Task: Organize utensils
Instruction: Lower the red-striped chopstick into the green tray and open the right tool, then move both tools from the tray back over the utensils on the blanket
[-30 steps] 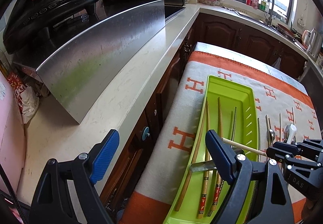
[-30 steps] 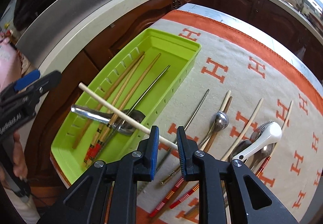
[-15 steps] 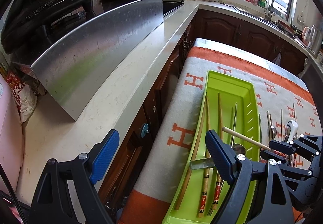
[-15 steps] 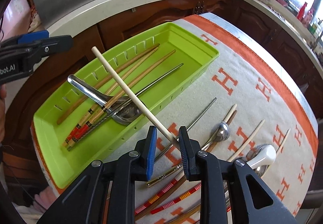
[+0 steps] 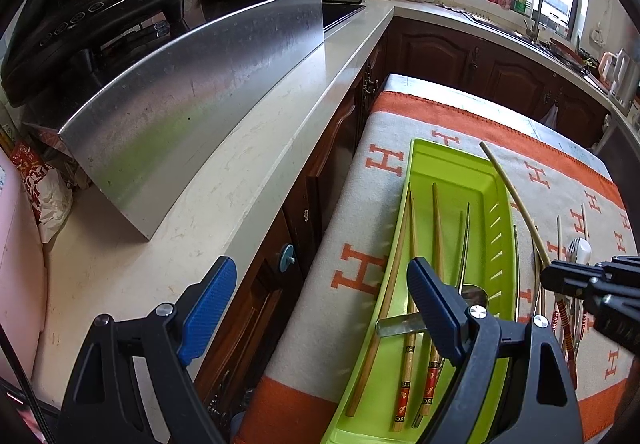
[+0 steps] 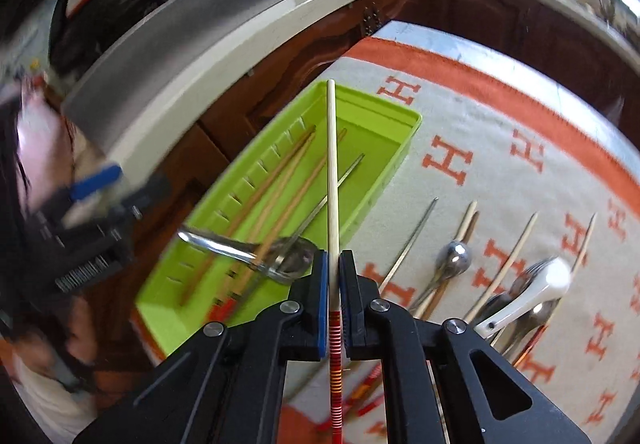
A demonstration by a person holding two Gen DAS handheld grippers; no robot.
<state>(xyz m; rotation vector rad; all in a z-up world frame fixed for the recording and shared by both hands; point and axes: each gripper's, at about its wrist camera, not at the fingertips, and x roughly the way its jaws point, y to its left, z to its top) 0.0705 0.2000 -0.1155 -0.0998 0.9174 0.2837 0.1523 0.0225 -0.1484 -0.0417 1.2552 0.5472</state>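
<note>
Chopstick [image 6: 331, 179] is held tight between the right gripper [image 6: 332, 276] jaws, above the green tray [image 6: 384, 115]; left gripper [image 5: 320, 308] is kept wide apart, nothing held

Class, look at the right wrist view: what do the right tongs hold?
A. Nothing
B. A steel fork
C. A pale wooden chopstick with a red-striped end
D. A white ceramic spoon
C: the right tongs are shut on the pale wooden chopstick with a red-striped end, held above the green plastic tray.
</note>
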